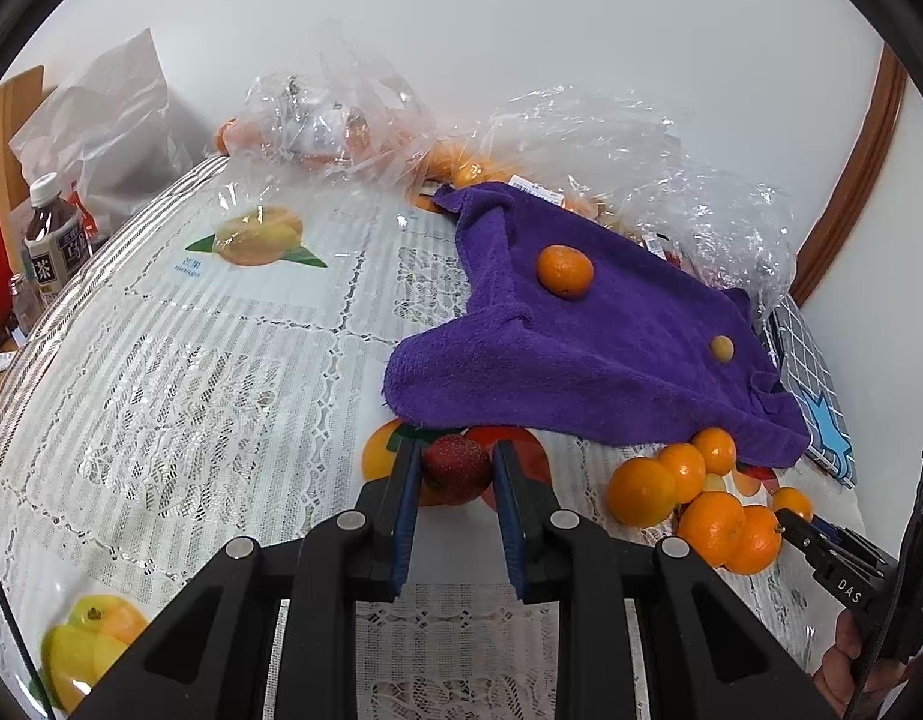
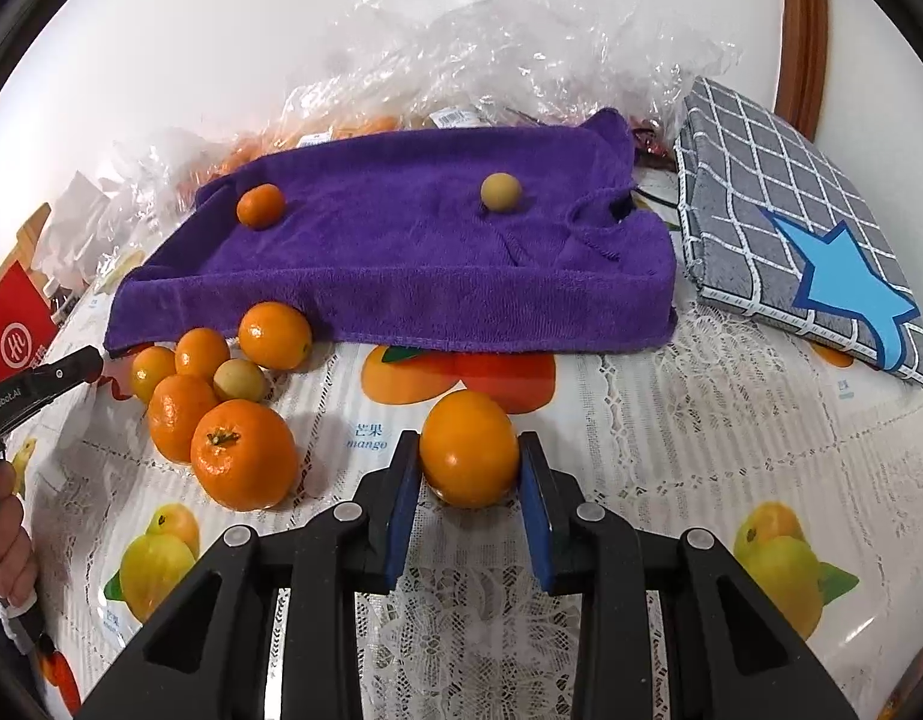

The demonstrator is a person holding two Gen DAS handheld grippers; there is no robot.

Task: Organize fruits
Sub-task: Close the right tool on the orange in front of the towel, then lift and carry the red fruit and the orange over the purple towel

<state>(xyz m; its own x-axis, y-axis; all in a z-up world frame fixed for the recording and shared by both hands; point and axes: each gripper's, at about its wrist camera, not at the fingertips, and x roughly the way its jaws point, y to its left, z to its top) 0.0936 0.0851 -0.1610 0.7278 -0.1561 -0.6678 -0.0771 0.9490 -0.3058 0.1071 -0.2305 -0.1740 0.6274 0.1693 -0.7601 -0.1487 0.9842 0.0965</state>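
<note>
Table surface: a glossy white lace-patterned plastic tablecloth [image 2: 701, 420] printed with flat fruit pictures and the word "mango".

Largest soft item: a deep-piled purple terry towel [image 2: 401, 252], rumpled at its edges and draped over something, so it forms a raised platform. On its nap rest one small dimpled orange mandarin [image 2: 260, 206] and one smooth tan round fruit [image 2: 501, 192], well apart.

Behind the towel: crinkled clear plastic bags [image 2: 521, 42], some holding orange fruit. Just beside the towel: a folded grey cloth with a white grid and a blue star [image 2: 779, 204].

In front of the towel's edge: a loose cluster of glossy orange mandarins [image 2: 243, 455], touching one another, with one pale yellowish round fruit [image 2: 239, 380] among them.

My right gripper [image 2: 469, 474]: black frame, blue pads, closed narrowly on a smooth round orange fruit [image 2: 469, 447] that sits on the tablecloth near the cluster.

My left gripper [image 1: 455, 480]: same build, pads pressed against a dark red, bumpy-skinned round fruit [image 1: 455, 465] just below the towel's overhanging corner.

At the table's far corner: a dark tea bottle with a white cap [image 1: 53, 240].
</note>
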